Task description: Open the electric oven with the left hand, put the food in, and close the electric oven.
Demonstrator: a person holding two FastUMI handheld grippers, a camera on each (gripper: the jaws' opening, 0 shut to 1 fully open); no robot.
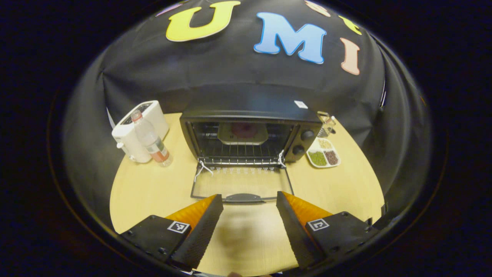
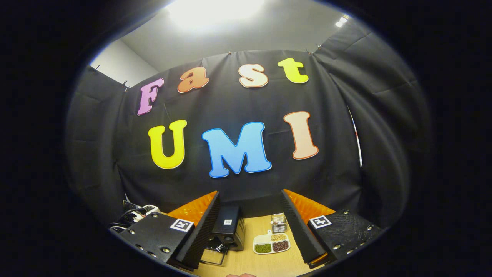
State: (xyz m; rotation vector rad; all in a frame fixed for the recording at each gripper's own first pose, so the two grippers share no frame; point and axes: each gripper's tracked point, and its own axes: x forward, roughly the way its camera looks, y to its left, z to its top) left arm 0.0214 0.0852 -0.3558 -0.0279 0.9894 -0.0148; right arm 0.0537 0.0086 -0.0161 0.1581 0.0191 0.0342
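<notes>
From where I sit, my left tongs (image 1: 249, 215) are spread wide with nothing between the fingers, hanging just short of the handle (image 1: 243, 197) on the oven door (image 1: 240, 184), which lies folded flat onto the bench (image 1: 153, 192). Past the door, the electric oven (image 1: 250, 132) stands open, and on its wire rack (image 1: 238, 150) I can see a pale tray carrying the food (image 1: 243, 131), a dark round piece set well back in the cavity. So I judge the opening and the loading done; what is left is lifting that door and shutting it, and the left tongs look lined up for that. To the oven's left stand a white toaster (image 1: 136, 129) and a water bottle (image 1: 150, 139), to its right a divided dish of beans (image 1: 324, 153). My right tongs (image 2: 250, 231) are also spread wide and empty, held high and well back, looking over the oven's side towards the booth's wall, with the dish and a small jar (image 2: 278, 222) showing between the fingers.
</notes>
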